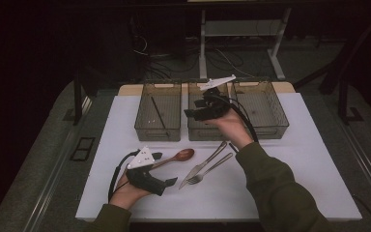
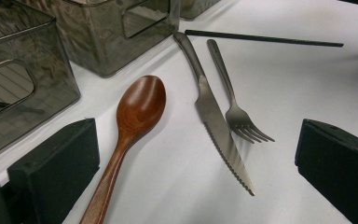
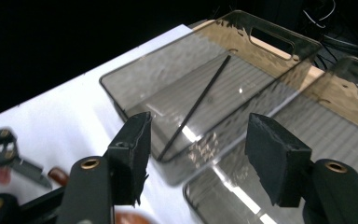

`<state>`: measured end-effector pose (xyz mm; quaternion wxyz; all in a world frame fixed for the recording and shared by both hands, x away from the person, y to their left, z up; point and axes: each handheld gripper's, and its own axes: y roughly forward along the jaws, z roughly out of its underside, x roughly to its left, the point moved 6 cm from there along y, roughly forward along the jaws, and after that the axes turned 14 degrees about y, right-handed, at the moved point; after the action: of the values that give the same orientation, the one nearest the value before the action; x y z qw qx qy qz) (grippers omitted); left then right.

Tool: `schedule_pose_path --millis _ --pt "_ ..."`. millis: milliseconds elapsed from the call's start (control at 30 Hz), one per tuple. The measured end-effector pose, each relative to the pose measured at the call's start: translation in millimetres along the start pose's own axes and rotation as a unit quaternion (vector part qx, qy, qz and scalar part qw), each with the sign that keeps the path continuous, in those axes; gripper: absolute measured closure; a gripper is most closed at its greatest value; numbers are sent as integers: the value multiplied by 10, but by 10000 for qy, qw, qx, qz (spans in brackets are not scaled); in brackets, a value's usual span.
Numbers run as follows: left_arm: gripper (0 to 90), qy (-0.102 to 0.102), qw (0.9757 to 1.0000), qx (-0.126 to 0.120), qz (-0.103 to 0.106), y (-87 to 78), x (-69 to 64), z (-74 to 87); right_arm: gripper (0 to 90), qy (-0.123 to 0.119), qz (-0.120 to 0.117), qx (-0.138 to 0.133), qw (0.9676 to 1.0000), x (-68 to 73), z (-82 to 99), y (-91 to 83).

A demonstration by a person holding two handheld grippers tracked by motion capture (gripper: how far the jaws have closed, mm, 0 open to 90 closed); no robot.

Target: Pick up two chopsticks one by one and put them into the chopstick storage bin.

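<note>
Both tongs gape: right tongs [image 1: 200, 112] hang empty above the middle bin [image 1: 207, 129], left tongs [image 1: 163, 168] straddle the wooden spoon's [image 2: 130, 126] handle on the surface [image 1: 280, 174]. Light, stiff, smooth wood; grip mid-handle. Counted: one spoon, one knife [image 2: 216, 123], one fork [image 2: 235, 105], two chopsticks [image 2: 261, 38] [image 3: 196, 105], three bins.

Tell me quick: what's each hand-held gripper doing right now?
Left hand-held gripper: open, holding nothing, wooden spoon lying between its jaws.
Right hand-held gripper: open, holding nothing, above the bins.
</note>
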<state>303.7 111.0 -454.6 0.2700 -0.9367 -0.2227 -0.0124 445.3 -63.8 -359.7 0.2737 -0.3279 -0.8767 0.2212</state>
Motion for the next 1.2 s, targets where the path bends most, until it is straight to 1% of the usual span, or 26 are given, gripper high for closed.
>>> schedule_pose_path --millis 33,67,133,167,200,233,267,300,333,367,567,700,800,833,900,967,1067,1100,1200 --pt "0 5 10000 6 -3 -2 1 2 391 -50 14 23 10000 -18 57 -76" --pt "0 3 10000 7 -5 -3 1 3 391 -50 14 23 10000 -18 57 -76" --pt "0 -4 10000 15 -9 -5 1 8 392 -40 3 0 10000 -45 112 -155" --pt "0 42 10000 60 5 -12 6 17 391 -61 18 -10 10000 -64 140 -194" --pt "0 12 10000 35 5 -8 4 18 391 -20 49 3 10000 -78 171 -235" --pt "0 -8 10000 21 8 -6 2 19 391 16 13 2 10000 -86 202 -272" --pt "0 -5 10000 30 13 -5 2 22 393 5 36 -25 10000 -111 266 -352" --pt "0 -3 10000 35 20 -4 2 24 393 5 36 -25 10000 -111 266 -352" --pt "0 -6 10000 37 28 -2 1 25 394 1 50 -41 10000 -131 331 -425" --pt "0 -8 10000 33 35 0 -2 25 394 1 50 -41 10000 -131 331 -425" --pt "0 2 10000 62 41 9 -6 31 395 0 107 -53 9999 -187 542 -619" --pt "0 10 10000 51 16 -1 5 32 374 100 152 -5 9998 -244 694 -732" --pt "0 -3 10000 35 11 -3 6 33 380 127 140 23 9998 -293 812 -811" --pt "0 -34 10000 36 7 -3 2 33 380 138 164 33 9998 -309 852 -839" --pt "0 -10 10000 63 18 -5 1 34 382 160 192 -16 9997 -340 928 -892" --pt "0 2 10000 52 5 -1 2 33 387 226 173 1 9996 -360 1015 -942" --pt "0 1 10000 54 -5 -4 2 34 394 247 224 55 9994 -403 1148 -1007" --pt "0 -15 10000 60 -3 -8 0 34 402 270 229 101 9993 -419 1194 -1032" --pt "0 -25 10000 37 -15 -14 2 34 443 336 269 129 9990 -461 1339 -1092"
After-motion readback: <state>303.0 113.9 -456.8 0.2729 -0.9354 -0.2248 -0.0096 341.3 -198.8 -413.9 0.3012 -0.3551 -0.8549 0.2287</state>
